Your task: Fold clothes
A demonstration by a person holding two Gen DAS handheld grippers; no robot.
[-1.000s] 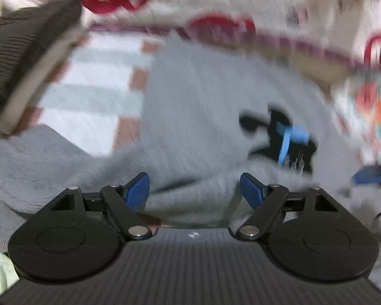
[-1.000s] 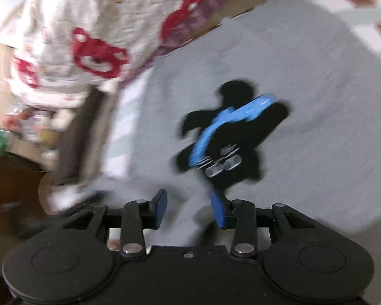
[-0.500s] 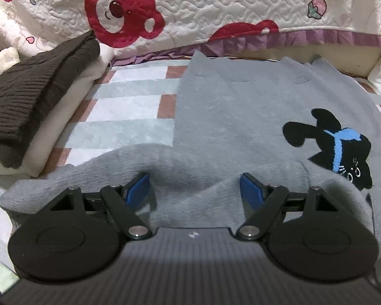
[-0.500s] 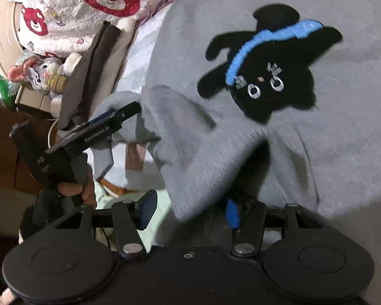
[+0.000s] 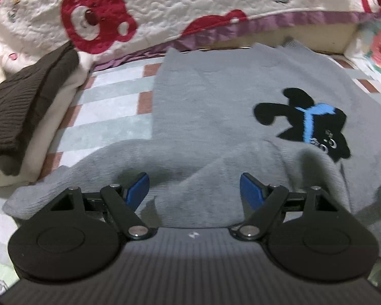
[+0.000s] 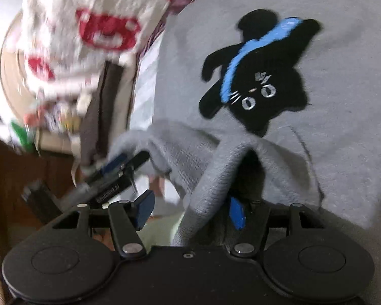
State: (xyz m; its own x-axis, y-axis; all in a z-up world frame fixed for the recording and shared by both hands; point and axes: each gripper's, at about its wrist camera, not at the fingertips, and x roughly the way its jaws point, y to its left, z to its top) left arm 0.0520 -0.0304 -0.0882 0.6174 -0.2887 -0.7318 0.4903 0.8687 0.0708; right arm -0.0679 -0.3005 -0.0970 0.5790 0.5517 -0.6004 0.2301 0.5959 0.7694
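Lying face up on the checked mat [image 5: 109, 117], the grey sweater [image 5: 210, 101] is spread with its black cat patch [image 6: 256, 76] showing, and its near edge is drawn up into a loose ridge towards both tools, which reads as a fold being carried over the body. In the right wrist view a thick roll of grey knit [image 6: 213, 178] rises between the blue pads of the right gripper [image 6: 190, 209]; the pads stand well apart, so the cloth seems draped through rather than pinched. The left gripper [image 5: 194, 190] hovers low over the bunched sleeve [image 5: 71, 178] with its pads spread wide and nothing held between them. The knit looks soft, fuzzy and thick, slumping in rounded folds. To the left, beside the bear-print quilt [image 5: 165, 7], sits a stack of folded clothes [image 5: 25, 117], brown over cream.
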